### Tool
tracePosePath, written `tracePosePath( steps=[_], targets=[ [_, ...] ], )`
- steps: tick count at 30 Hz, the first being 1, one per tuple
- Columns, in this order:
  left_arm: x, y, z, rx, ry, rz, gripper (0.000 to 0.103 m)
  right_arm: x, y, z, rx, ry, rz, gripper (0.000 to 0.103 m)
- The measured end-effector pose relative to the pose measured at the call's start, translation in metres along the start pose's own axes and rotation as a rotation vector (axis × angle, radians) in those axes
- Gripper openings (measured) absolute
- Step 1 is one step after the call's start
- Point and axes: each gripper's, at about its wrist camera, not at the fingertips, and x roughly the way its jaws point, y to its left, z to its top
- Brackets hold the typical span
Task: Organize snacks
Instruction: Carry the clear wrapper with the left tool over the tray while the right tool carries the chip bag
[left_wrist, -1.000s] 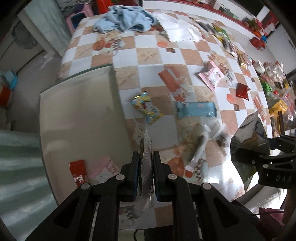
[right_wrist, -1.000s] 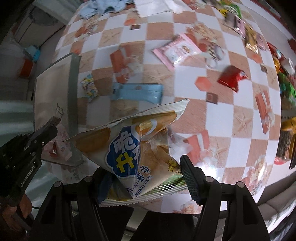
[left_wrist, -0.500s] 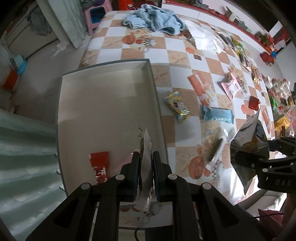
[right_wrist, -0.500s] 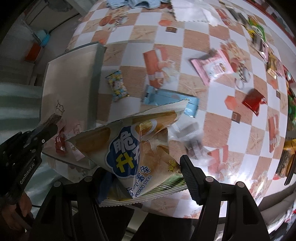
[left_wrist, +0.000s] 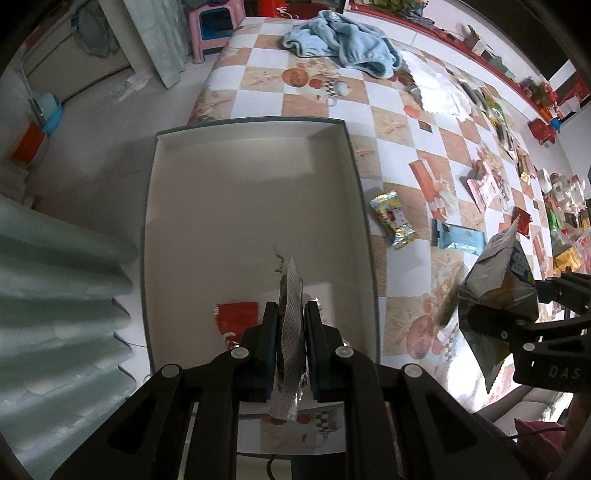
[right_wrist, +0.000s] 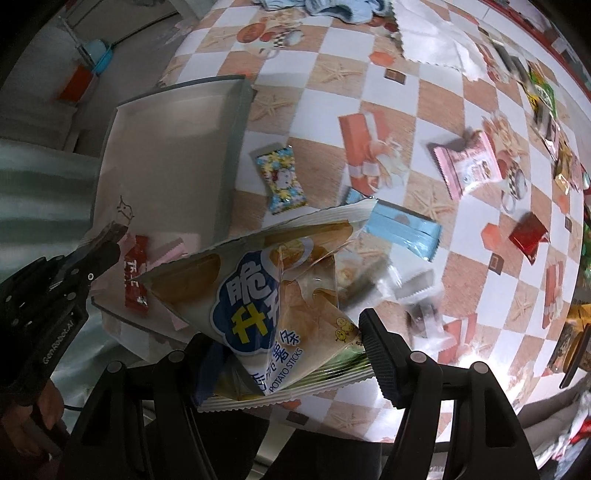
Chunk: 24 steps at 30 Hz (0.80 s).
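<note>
My left gripper (left_wrist: 290, 321) is shut on a thin silver snack packet (left_wrist: 290, 325) and holds it above the near end of a shallow white box (left_wrist: 236, 206). A red packet (left_wrist: 236, 319) and a pink one lie in the box. My right gripper (right_wrist: 288, 354) is shut on a potato sticks bag (right_wrist: 266, 295), held above the table to the right of the box (right_wrist: 166, 155); the bag also shows in the left wrist view (left_wrist: 498, 284). The left gripper (right_wrist: 107, 240) shows at the left of the right wrist view.
Loose snacks lie on the checkered table: a Hello Kitty packet (right_wrist: 282, 179), a light blue packet (right_wrist: 402, 229), a pink packet (right_wrist: 467, 162), a red packet (right_wrist: 528, 236). A blue cloth (left_wrist: 343, 44) lies at the far end. The table edge and floor are left of the box.
My left gripper has moved left with the silver packet, from over the table to over the box. My right gripper has moved left with the potato sticks bag, nearer the box.
</note>
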Motion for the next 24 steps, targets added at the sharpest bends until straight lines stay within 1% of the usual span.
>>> tracePosePath(
  steps=[8, 20, 24],
  targets=[
    [0.003, 0.017, 0.004, -0.01, -0.002, 0.004, 0.016, 0.006, 0.022, 0.013, -0.031, 0.009, -0.009, 0.07],
    [0.013, 0.039, 0.013, -0.045, 0.014, 0.002, 0.016, 0.01, 0.045, 0.033, -0.083, 0.025, -0.028, 0.07],
    [0.019, 0.045, 0.016, -0.055, 0.024, 0.014, 0.016, 0.013, 0.053, 0.04, -0.103, 0.025, -0.031, 0.07]
  ],
)
